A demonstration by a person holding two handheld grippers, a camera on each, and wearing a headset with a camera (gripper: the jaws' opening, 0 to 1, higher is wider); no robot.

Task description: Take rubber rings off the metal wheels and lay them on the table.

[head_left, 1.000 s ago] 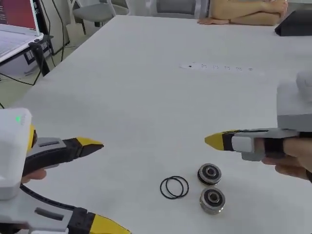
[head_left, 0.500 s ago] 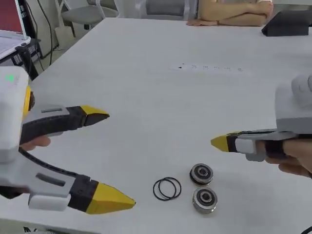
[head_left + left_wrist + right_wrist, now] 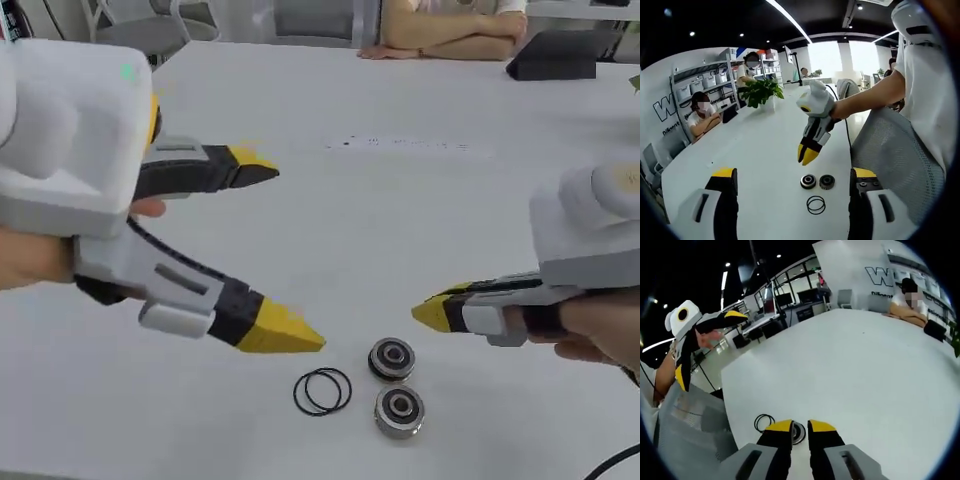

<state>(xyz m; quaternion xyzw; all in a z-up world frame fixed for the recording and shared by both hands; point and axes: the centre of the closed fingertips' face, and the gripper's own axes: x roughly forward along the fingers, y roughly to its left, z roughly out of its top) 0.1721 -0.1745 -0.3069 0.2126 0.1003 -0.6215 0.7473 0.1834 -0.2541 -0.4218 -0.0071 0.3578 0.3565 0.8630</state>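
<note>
Two round silver metal wheels (image 3: 391, 359) lie on the white surface (image 3: 400, 220), one just beside the other. Two thin black rubber rings (image 3: 322, 391) lie flat and overlapping just beside the wheels, already off them. The left gripper (image 3: 272, 255) is near the wheels on the rings' side, its jaws wide apart and empty. The right gripper (image 3: 428, 312) is near the wheels on the opposite side, its jaws almost together, holding nothing.

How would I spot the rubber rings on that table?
Near the front edge of the white table sit two shiny metal wheels. Just left of them in the head view lie the rubber rings: two overlapping thin black hoops, flat and hollow, unlike the chunky wheels.
</note>
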